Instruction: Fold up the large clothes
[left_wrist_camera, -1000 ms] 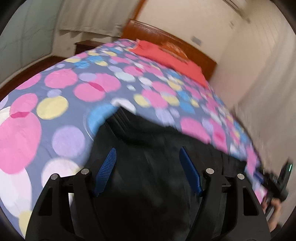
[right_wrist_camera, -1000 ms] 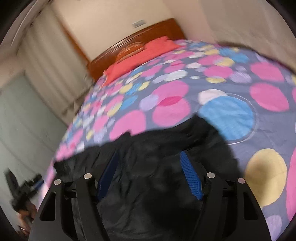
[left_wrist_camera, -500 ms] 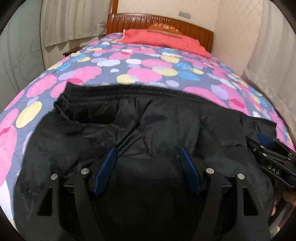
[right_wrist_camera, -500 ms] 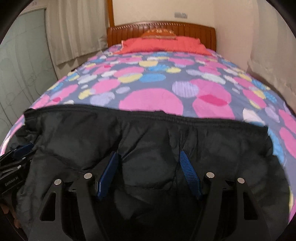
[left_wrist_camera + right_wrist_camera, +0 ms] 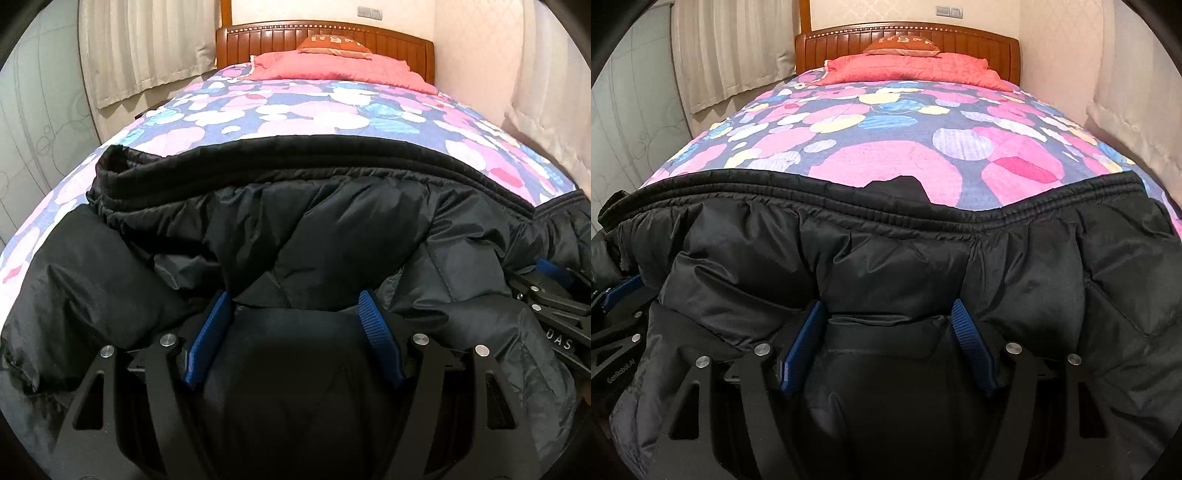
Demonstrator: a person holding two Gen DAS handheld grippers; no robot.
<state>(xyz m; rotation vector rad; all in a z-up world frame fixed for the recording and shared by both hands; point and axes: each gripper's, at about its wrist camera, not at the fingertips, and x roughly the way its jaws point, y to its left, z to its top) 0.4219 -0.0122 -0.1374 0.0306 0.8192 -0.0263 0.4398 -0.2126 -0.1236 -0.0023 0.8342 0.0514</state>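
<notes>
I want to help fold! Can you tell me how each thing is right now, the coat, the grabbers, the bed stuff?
black puffy jacket: spread across the bed's near end, rumpled, not folded flat.
left gripper: jaws wide, jacket fabric bunched between them.
right gripper: jaws wide, fabric bunched between them.
dotted bedspread: smooth.
red pillow: lying at the headboard.

- Black padded jacket (image 5: 332,236), quilted, shiny fabric, puffy and creased.
- Spread flat across near end of bed, ribbed elastic hem (image 5: 886,218) toward headboard, one corner folded under.
</notes>
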